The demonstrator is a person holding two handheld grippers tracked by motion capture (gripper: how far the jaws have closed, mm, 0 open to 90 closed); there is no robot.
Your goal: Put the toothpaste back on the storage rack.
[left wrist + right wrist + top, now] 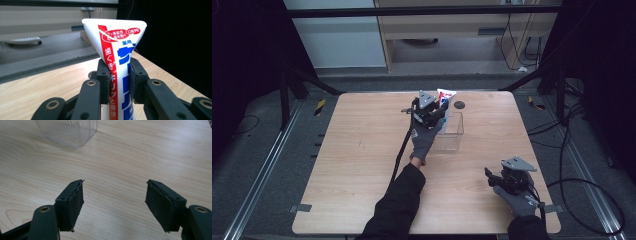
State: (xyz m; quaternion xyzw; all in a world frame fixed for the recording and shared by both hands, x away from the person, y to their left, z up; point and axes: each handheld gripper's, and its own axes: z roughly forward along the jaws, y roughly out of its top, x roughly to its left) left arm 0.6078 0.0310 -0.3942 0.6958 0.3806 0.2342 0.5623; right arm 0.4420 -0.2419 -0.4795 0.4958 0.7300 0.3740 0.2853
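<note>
A white toothpaste tube (117, 47) with red and blue print stands upright between the pads of my left gripper (119, 75), which is shut on it. From above, the tube (446, 96) and the left gripper (432, 111) hang over the left rim of a clear ribbed plastic box (452, 134) near the table's far middle. My right gripper (493, 176) rests low at the near right of the table, jaws open with bare wood between its pads (71, 203). A corner of the clear box (70, 132) lies ahead of it.
The wooden table (362, 150) has a small dark round mark (459, 105) behind the box. Black frame bars and cables ring the table; a cabinet stands beyond the far edge.
</note>
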